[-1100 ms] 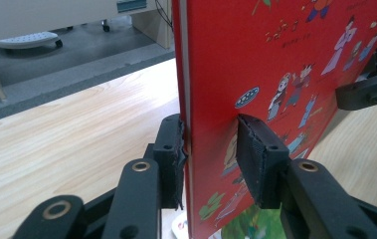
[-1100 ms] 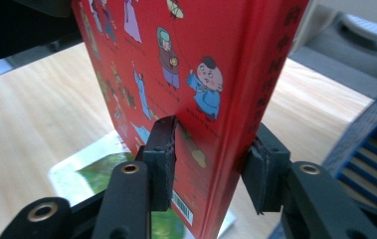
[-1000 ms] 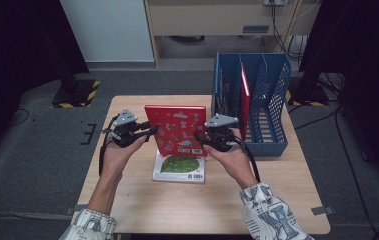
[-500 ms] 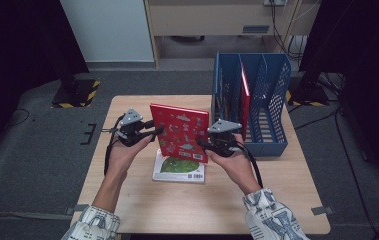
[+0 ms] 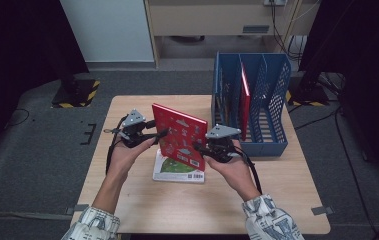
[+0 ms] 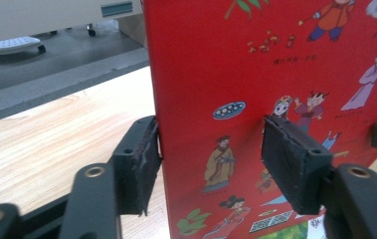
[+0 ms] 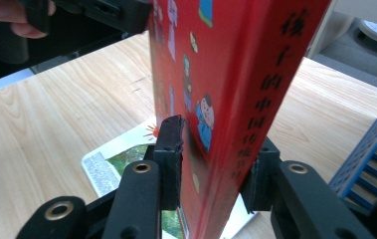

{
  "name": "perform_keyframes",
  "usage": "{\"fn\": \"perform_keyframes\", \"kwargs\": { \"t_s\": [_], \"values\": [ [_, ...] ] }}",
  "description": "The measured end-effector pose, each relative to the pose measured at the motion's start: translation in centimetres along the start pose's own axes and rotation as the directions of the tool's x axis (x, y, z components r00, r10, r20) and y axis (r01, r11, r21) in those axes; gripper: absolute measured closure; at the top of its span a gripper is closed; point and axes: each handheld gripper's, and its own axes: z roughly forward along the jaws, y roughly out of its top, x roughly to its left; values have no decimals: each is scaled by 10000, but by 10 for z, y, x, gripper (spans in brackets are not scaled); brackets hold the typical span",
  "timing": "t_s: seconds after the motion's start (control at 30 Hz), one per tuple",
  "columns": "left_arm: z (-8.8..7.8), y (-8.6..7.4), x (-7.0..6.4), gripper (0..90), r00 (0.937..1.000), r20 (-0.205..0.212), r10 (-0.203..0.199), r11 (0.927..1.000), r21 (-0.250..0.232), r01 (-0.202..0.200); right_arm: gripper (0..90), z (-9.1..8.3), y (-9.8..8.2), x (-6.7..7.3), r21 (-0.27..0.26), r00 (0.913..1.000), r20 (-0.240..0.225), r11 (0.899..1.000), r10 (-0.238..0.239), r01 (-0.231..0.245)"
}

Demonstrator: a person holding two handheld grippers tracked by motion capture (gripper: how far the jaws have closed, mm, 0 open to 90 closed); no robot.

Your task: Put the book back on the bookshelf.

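The left gripper (image 5: 153, 134) has just been opening its jaws, which straddle the red book's (image 5: 181, 135) edge without pinching. The book stands upright above the counter (image 5: 277, 200); the right gripper (image 5: 203, 148), nearer the blue rack (image 5: 272, 107), has been closing across its spine.

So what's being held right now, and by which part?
The right tongs clamp the red book at its spine edge; the left tongs have just opened around its opposite edge.

Wooden table (image 5: 142, 200) carries a flat green-covered book (image 5: 177, 169), lying just below the right gripper (image 5: 203, 148). A blue file rack (image 5: 257, 112) stands just beyond that gripper.
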Motion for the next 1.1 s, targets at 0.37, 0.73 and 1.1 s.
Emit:
{"fn": "perform_keyframes", "kwargs": {
  "t_s": [0.37,0.73,1.1],
  "values": [
    [1,-2,-1,331,9999,149,59,10000,21,-59,570,-1,0,13,-260,9991,-419,9996,-80,69],
    [3,-5,-2,273,9994,322,-96,9999,-41,98,463,-1,4,19,-657,9970,-727,9976,-248,201],
    [-3,-7,-2,272,9990,454,11,9998,195,-20,552,-6,30,21,-1160,9929,-1016,9920,-614,495]
  ]
}}
